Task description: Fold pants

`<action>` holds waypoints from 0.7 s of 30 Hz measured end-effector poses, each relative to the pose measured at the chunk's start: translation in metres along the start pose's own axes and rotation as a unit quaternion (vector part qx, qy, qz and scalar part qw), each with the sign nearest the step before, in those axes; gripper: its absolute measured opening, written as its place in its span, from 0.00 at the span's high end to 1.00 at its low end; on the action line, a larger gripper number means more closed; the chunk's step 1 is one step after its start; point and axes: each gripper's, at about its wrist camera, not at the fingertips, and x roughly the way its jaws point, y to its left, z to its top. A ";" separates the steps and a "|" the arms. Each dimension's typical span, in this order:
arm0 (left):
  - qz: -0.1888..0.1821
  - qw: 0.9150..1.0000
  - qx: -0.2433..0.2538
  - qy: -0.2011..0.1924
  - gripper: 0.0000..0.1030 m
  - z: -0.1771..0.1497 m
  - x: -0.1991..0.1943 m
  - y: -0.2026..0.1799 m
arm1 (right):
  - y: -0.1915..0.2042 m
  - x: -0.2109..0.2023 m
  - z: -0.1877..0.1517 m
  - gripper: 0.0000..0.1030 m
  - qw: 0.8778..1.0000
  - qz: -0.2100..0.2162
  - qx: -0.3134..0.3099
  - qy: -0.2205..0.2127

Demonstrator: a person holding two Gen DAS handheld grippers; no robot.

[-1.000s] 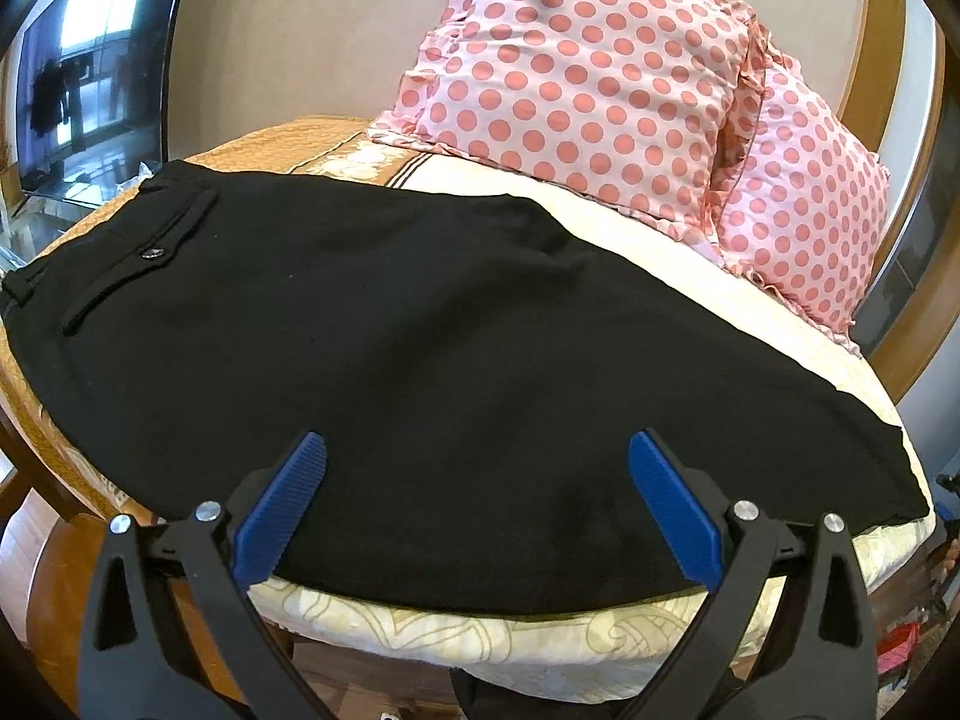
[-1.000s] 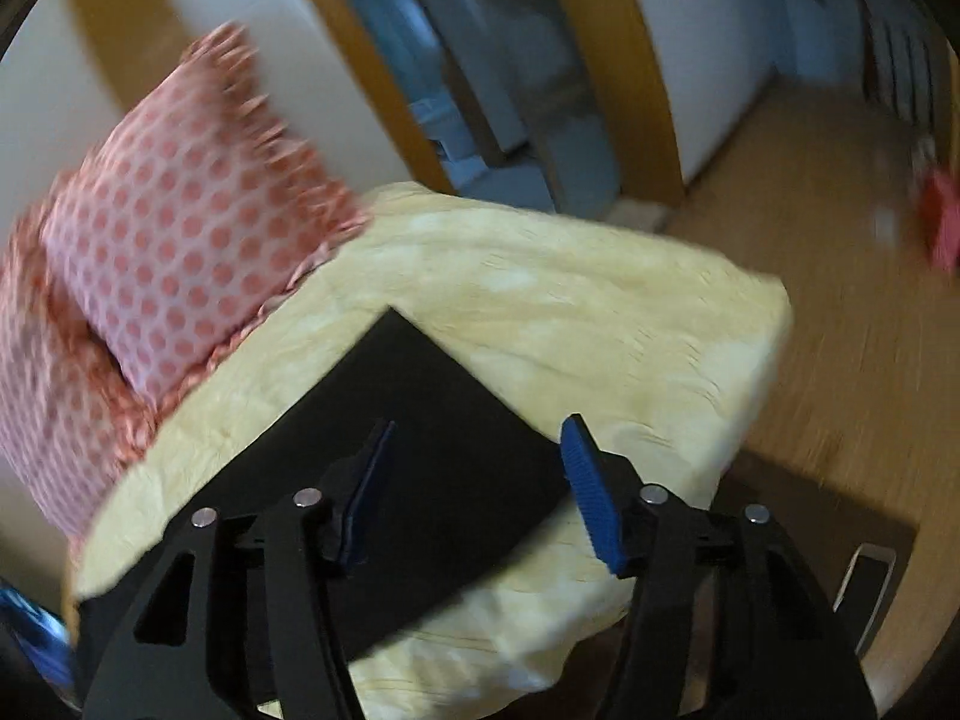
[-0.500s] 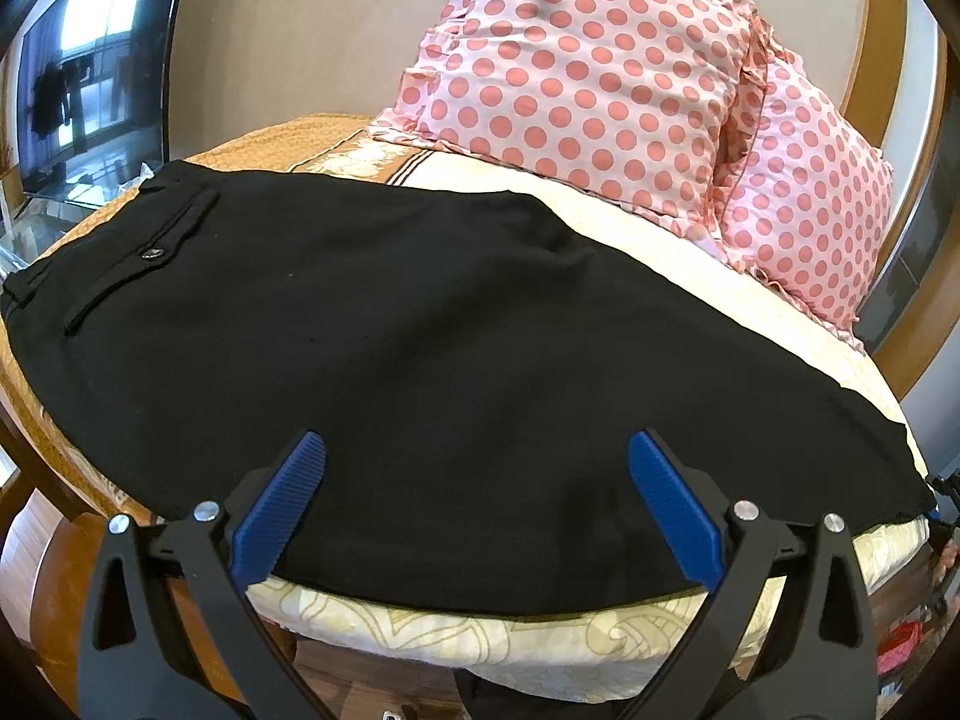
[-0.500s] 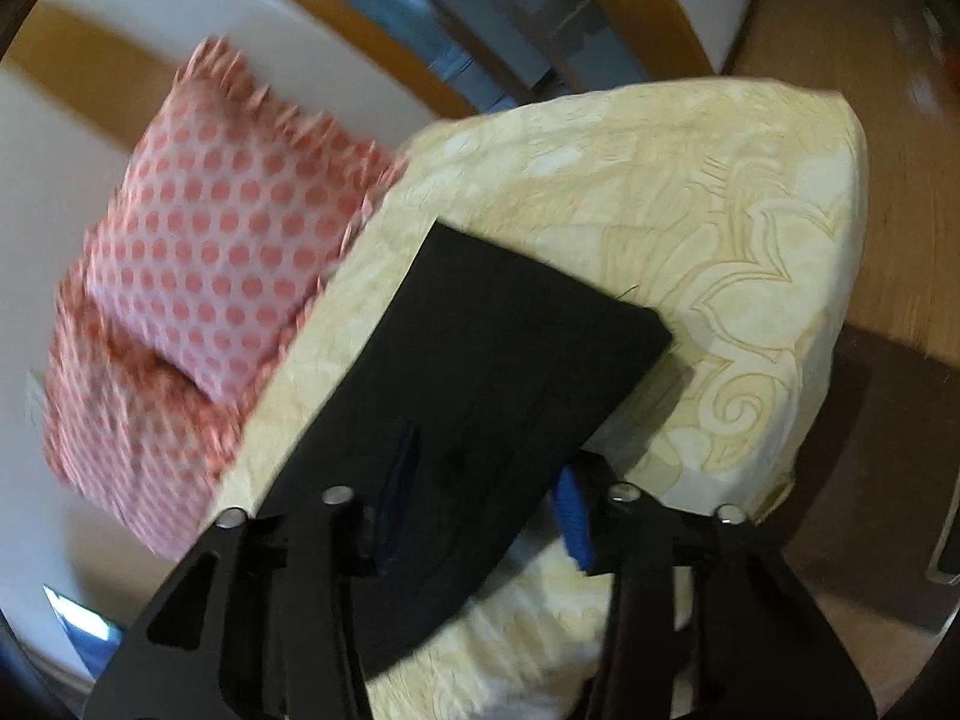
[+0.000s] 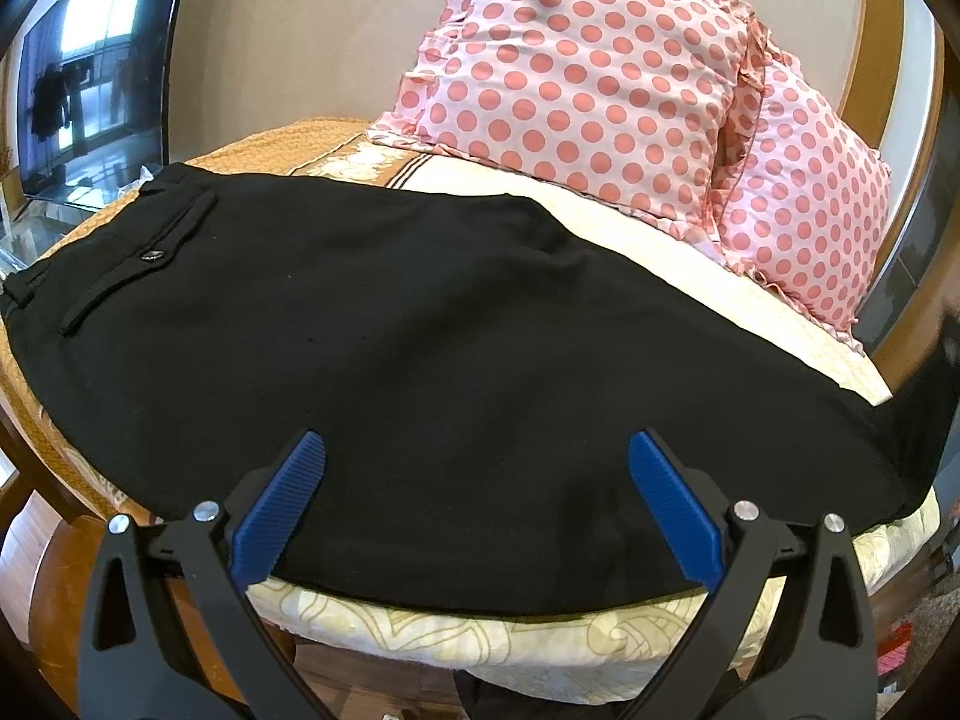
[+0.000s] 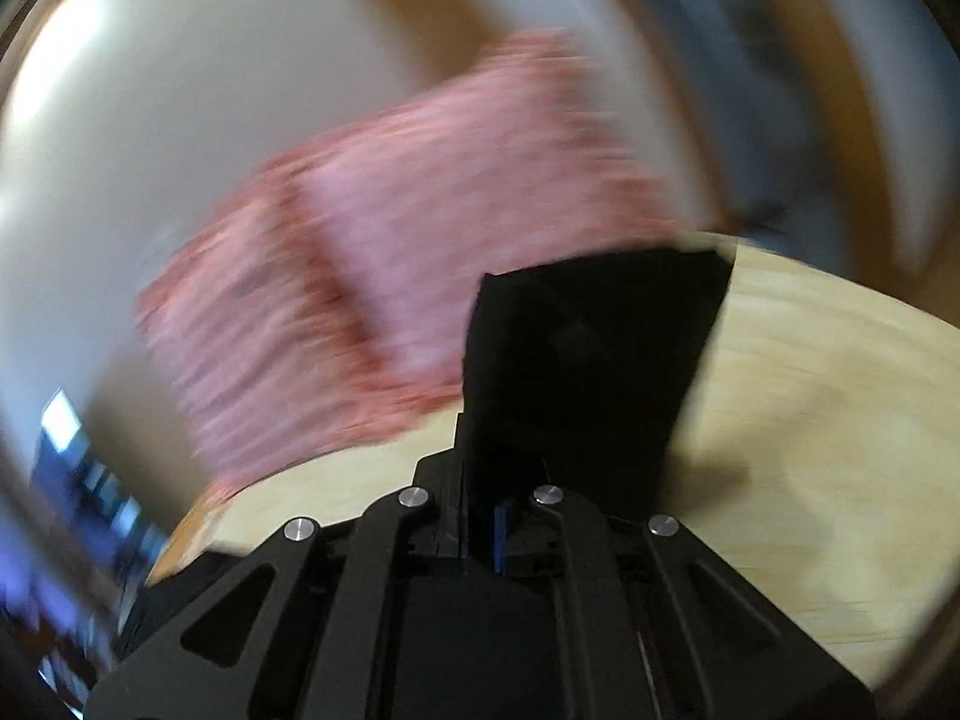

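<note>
The pants (image 5: 420, 360) lie flat across the bed (image 5: 540, 648), mid-frame. The right gripper (image 6: 480, 534) pinches their hem, lifted; the left gripper (image 5: 477, 504) hangs spread wide. Next: carry hem toward the waistband, upper left.

The bed (image 5: 600, 648) wears a cream patterned cover; black pants (image 5: 420, 360) lie flat across it, two polka-dot pillows (image 5: 576, 78) behind.

The pants (image 5: 420, 360) lie across the bed (image 5: 540, 642), waistband at 9 o'clock. Two pillows (image 5: 576, 78) stand behind them, at 1 o'clock.
</note>
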 end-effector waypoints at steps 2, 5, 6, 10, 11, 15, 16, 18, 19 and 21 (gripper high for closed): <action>-0.009 1.000 -0.011 0.000 0.02 0.002 -0.002 0.003 | 0.047 0.029 -0.018 0.95 0.996 0.060 -0.040 0.043; -0.047 0.998 -0.040 -0.008 0.02 0.004 -0.015 0.013 | 0.115 0.086 -0.081 0.95 0.971 0.134 -0.102 0.172; -0.049 0.998 -0.046 -0.015 0.02 0.004 -0.021 0.016 | 0.132 0.106 -0.111 0.95 0.957 0.139 -0.122 0.223; -0.013 0.997 -0.061 -0.052 0.02 0.005 -0.052 0.038 | 0.155 0.122 -0.146 0.95 0.946 0.137 -0.144 0.256; -0.004 0.996 -0.068 -0.061 0.02 0.005 -0.059 0.046 | 0.158 0.119 -0.140 0.95 0.949 0.142 -0.140 0.246; 0.017 0.990 -0.114 -0.081 0.02 0.005 -0.076 0.078 | 0.169 0.107 -0.119 0.95 0.962 0.153 -0.114 0.197; 0.022 0.988 -0.125 -0.084 0.02 0.005 -0.078 0.084 | 0.173 0.106 -0.120 0.95 0.962 0.155 -0.113 0.193; 0.024 0.986 -0.141 -0.082 0.02 0.004 -0.079 0.093 | 0.185 0.114 -0.137 0.95 0.953 0.155 -0.135 0.224; 0.023 0.985 -0.148 -0.080 0.02 0.003 -0.078 0.096 | 0.187 0.118 -0.143 0.95 0.950 0.155 -0.133 0.236; 0.019 0.985 -0.158 -0.072 0.02 0.001 -0.076 0.102 | 0.188 0.120 -0.142 0.95 0.954 0.154 -0.122 0.226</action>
